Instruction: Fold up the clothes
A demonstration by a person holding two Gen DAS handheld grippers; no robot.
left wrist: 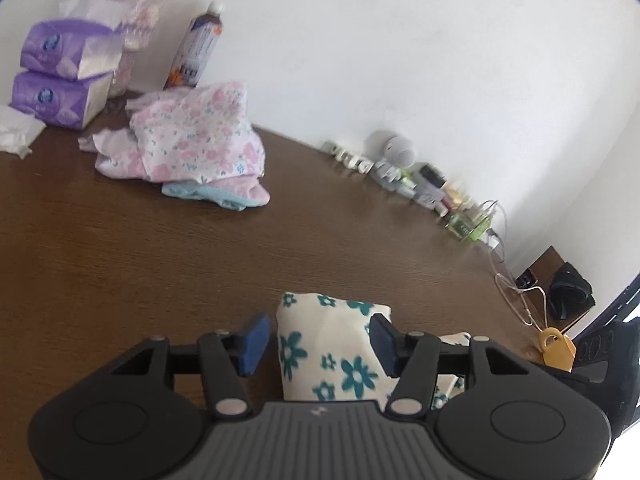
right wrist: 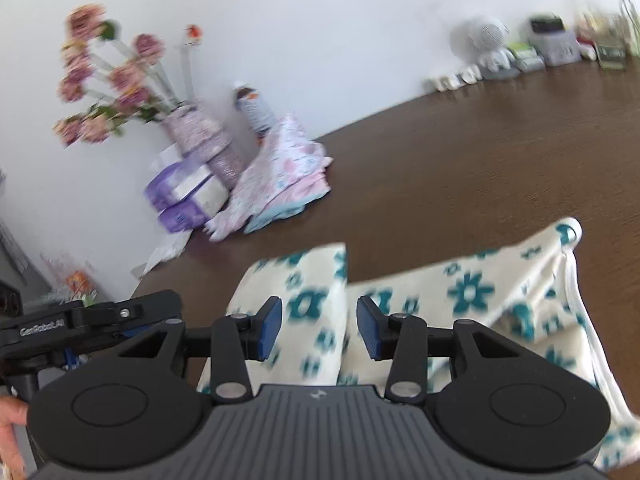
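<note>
Right wrist: pink flowers in vase beside tissue packs.

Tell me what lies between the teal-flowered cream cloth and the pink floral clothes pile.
Only bare brown wooden table between cloth and pile, per left wrist view.

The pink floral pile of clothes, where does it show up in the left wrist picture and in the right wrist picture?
Left wrist view: the pink floral pile of clothes sits upper left, on the brown table, right of the purple tissue packs.
Right wrist view: it lies left of centre near the wall, again just right of the purple packs.
Shared landmark: the white round gadget by the wall.
</note>
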